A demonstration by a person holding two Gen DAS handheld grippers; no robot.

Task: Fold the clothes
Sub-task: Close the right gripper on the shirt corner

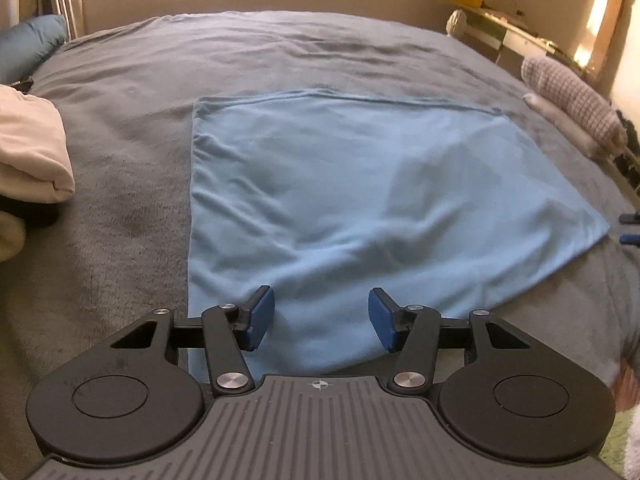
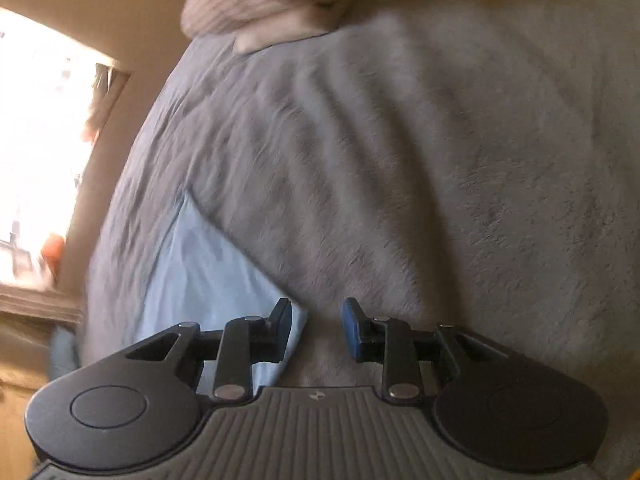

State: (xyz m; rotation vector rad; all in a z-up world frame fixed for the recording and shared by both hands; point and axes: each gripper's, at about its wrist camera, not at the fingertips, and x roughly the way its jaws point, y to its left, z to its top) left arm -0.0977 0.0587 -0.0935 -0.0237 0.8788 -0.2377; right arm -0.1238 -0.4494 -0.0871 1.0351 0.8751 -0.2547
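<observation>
A light blue cloth (image 1: pixel 360 184) lies flat as a rough rectangle on the grey blanket (image 1: pixel 120 160) of a bed. My left gripper (image 1: pixel 322 300) hovers over the cloth's near edge. It is open, and its blue pads (image 1: pixel 262 316) have only the flat cloth below them. In the blurred, rolled right wrist view, my right gripper (image 2: pixel 318 312) is open above the grey blanket (image 2: pixel 440 200), just beside a corner of the blue cloth (image 2: pixel 208 272). Nothing sits between its pads. Two dark blue fingertips (image 1: pixel 631 218) show at the cloth's right corner in the left wrist view.
A folded cream garment (image 1: pixel 28 152) lies at the bed's left side, with a teal pillow (image 1: pixel 32 40) behind it. A checked knit item (image 1: pixel 568 92) lies at the right edge, with cluttered shelves (image 1: pixel 512 32) beyond. Part of a hand (image 1: pixel 626 392) shows at lower right.
</observation>
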